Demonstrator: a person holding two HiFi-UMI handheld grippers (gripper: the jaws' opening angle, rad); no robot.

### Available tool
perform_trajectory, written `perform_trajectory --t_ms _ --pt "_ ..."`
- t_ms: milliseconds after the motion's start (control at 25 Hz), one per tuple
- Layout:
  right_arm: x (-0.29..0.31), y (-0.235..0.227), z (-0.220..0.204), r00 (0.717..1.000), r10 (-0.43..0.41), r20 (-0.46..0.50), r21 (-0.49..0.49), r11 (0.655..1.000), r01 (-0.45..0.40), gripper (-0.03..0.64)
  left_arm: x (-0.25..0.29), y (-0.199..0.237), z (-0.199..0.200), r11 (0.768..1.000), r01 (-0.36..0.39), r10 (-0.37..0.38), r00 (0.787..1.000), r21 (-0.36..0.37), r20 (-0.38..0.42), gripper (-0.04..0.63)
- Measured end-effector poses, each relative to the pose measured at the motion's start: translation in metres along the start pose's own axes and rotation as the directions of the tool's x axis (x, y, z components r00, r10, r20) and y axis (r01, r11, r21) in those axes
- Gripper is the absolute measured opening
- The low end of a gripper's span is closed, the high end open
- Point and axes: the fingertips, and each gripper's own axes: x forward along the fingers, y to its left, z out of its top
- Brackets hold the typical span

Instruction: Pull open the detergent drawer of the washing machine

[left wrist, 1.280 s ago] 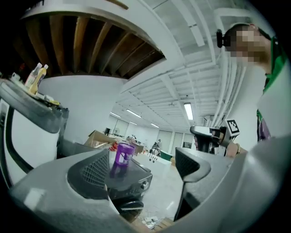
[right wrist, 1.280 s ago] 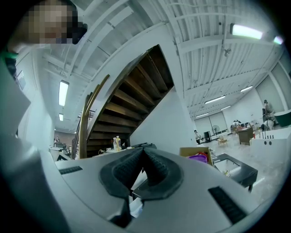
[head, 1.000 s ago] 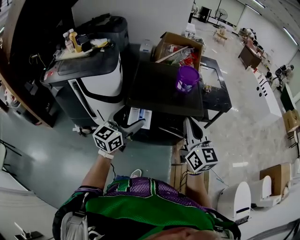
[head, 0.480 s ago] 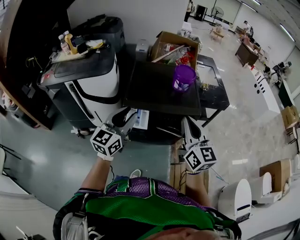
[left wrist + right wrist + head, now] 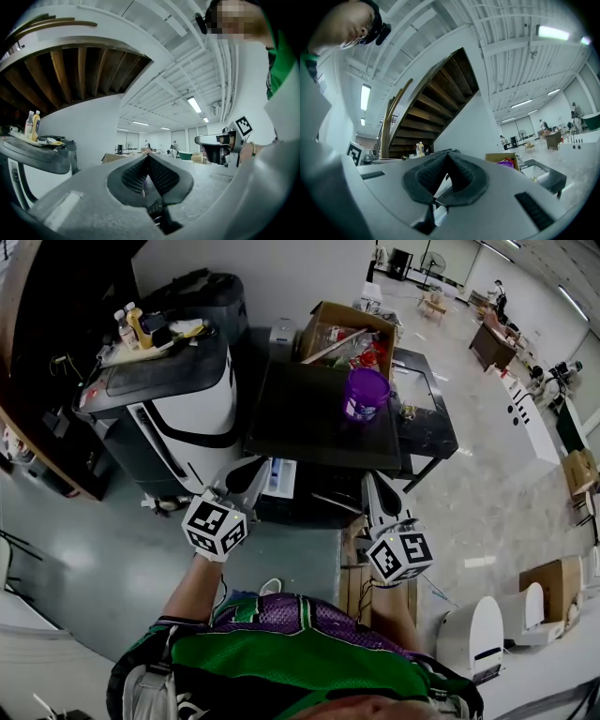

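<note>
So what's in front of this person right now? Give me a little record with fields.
machine: dark-topped washing machine, straight ahead
on top: purple container
behind it: cardboard box
left gripper: jaws just closed together, nothing between them
right gripper: jaws together, empty

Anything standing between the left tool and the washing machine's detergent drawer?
Nothing visible does. In the head view the left tool, whose jaws have just been closing with nothing seen between them, sits right beside the white drawer front on the washing machine, with no object in the gap.
</note>
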Motion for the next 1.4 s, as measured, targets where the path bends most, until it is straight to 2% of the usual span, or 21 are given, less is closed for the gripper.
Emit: perform_trajectory --t_ms 240,600,1240,1400 --pt "-0.001 0.001 0.003 1.0 -0.003 0.005 -0.021 1.0 0.003 0.002 0.0 -0.005 0.003 1.0 0.008 -0.008 1.0 -0.001 -0.017 0.018" --pt "-0.004 0.002 0.005 1.0 -0.009 0.004 -0.052 0.999 0.009 0.001 0.002 -0.012 0.008 0.999 0.03 -0.03 1.0 -0.018 0.011 0.018" --pt "-0.01 0.004 0.006 1.0 -0.014 -0.001 -0.046 0.999 0.014 0.001 0.004 -0.016 0.009 0.999 0.031 -0.031 0.999 -0.013 0.026 0.02" --pt "-0.011 0.002 0.005 1.0 -0.017 0.0 -0.044 0.999 0.017 0.002 0.007 -0.021 0.007 0.999 0.052 -0.051 0.998 -0.007 0.02 0.02"
